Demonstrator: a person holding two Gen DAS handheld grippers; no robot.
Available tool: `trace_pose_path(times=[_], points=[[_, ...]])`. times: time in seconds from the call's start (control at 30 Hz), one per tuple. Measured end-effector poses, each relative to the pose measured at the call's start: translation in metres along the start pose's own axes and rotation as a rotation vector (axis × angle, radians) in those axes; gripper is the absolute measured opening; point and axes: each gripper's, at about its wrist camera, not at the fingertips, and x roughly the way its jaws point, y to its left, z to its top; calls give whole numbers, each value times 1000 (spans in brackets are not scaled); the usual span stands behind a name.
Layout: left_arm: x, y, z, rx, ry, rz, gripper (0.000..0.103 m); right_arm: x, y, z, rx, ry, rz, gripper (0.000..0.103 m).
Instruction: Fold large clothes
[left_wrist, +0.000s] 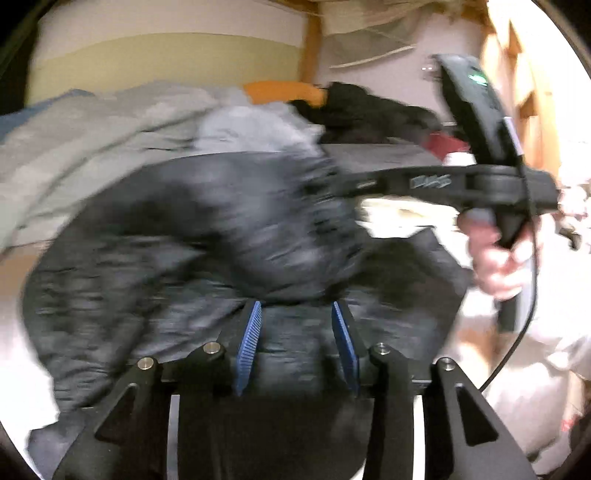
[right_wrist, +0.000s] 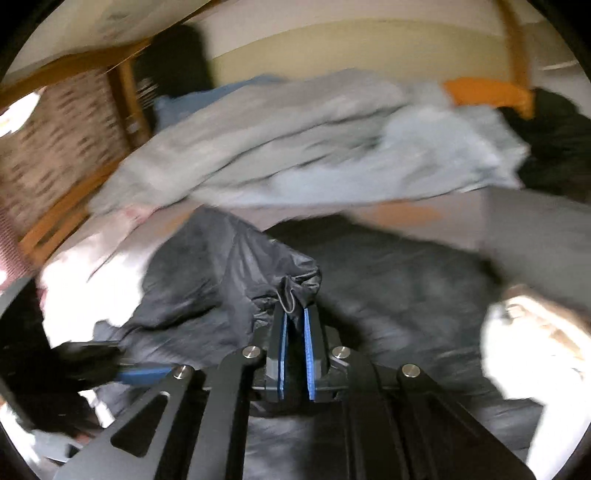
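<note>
A large dark grey puffy jacket (left_wrist: 207, 236) lies spread on the bed, blurred by motion. My left gripper (left_wrist: 297, 306) is open just above it, blue pads apart with fabric between them. My right gripper (right_wrist: 294, 314) is shut on a gathered, drawstring edge of the jacket (right_wrist: 236, 273) and lifts that fold. In the left wrist view the right gripper's black body (left_wrist: 461, 181) reaches in from the right, held by a hand (left_wrist: 498, 254). The left gripper's blue pad (right_wrist: 144, 373) shows at the lower left of the right wrist view.
A heap of pale grey and blue clothes (right_wrist: 295, 147) lies behind the jacket, with an orange item (right_wrist: 487, 92) and a black garment (right_wrist: 554, 147) at the back right. A wooden frame with a woven basket (right_wrist: 62, 136) stands at the left. White bedding (left_wrist: 524, 332) lies to the right.
</note>
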Motion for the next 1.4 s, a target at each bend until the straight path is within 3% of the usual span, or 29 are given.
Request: trace_pose_path(times=[0.07,0.13,0.3,0.37,0.47,0.57,0.63,0.7,0.77,0.83,0.93,1.0,1.03,1.1,1.13,1.3,1.33,1.4], points=[[0,17,4,-21,19,139,39,-8,-23,10,36,-35,-80,9],[-2,41,5,-64,25,252,38,-20,-42,18,76,-77,-101,9],[9,105,-4,-224,152,300,38,-41,-85,34,143,-94,-63,9],[16,122,-13,-276,194,321,38,-35,-89,33,138,-97,-156,9],[31,137,-29,-318,283,416,37,-32,-95,32,136,-136,-300,13],[37,146,-36,-365,291,405,36,-32,-100,34,137,-115,-286,13],[33,145,-35,-366,269,402,36,-26,-97,34,105,-54,-249,16],[27,142,-33,-362,246,397,36,-5,-85,31,-1,97,-266,29],[26,141,-24,-360,230,395,36,20,-76,18,-75,213,-448,34],[27,142,-21,-357,230,405,37,40,-73,9,-120,282,-482,36],[31,147,-23,-377,254,434,37,63,-85,0,-89,379,-476,50],[34,155,-29,-417,271,435,37,72,-103,-6,2,414,-515,50],[35,158,-31,-435,276,429,37,74,-106,-7,22,420,-501,50],[36,160,-33,-452,281,423,37,80,-111,-6,52,425,-398,14],[37,160,-34,-448,285,430,37,81,-112,-3,59,410,-377,4],[50,151,-34,-393,326,493,38,69,-106,39,-27,160,-399,3],[53,147,-34,-366,336,515,38,72,-107,45,-34,148,-391,3],[55,141,-34,-324,337,538,39,85,-113,46,-30,207,-412,3]])
